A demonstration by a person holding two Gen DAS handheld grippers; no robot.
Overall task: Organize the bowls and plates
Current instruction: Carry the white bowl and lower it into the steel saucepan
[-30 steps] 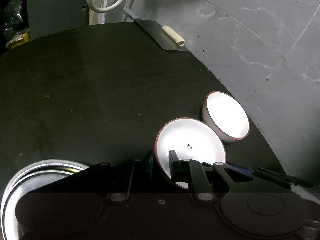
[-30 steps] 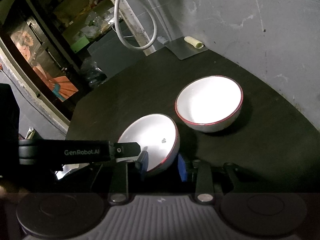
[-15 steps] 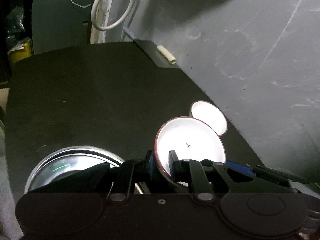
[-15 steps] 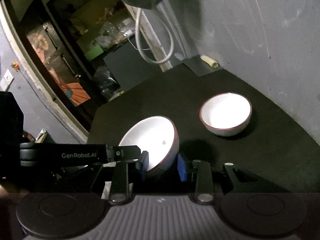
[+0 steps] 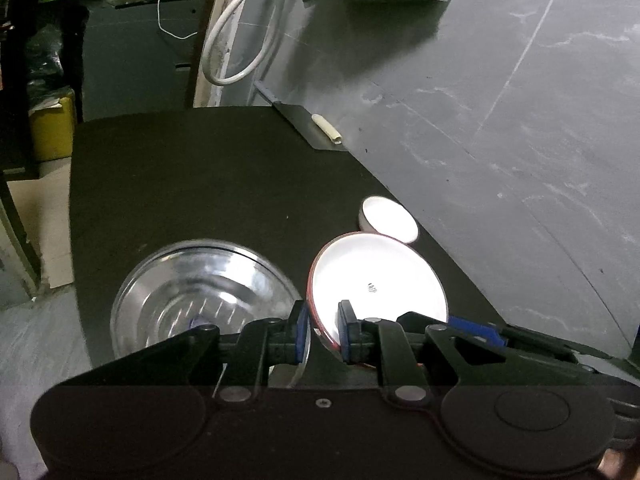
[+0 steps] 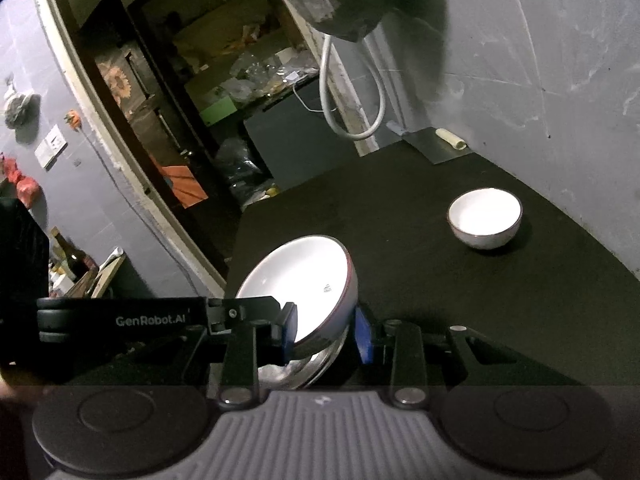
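Here, label by label:

Held bowl [image 5: 376, 280]: a white bowl with a thin red rim and a small dark mark printed on its inner wall is seen tilted, mouth turned up and toward the cameras, lifted clear of the black table [image 5: 192, 184]. In the right wrist view [image 6: 298, 284] its pale outer wall and dark-red rim line are shown.

Left gripper [image 5: 324, 332]: its blue-padded fingers are clamped on the bowl's near rim, one pad inside the wall and one outside.

Right gripper [image 6: 326, 334]: its blue pads are set either side of the same bowl's lower wall; the left pad is pressed to the bowl, while contact at the right pad cannot be told for sure.

Second bowl [image 6: 485, 218]: a smaller-looking white bowl with a dark rim is stood upright on the table, well apart from the held one and near the grey wall [image 5: 500, 100].

Glass bowl [image 5: 200, 292]: a clear, ribbed glass bowl is seen on the table just left of the held bowl, partly hidden by the left gripper's frame.

Table's far corner: a flat grey sheet [image 5: 316, 132] is laid there, with a pale tube [image 5: 327, 129] on it.

Beyond: a looped white hose [image 5: 236, 40] is hung by the door frame.
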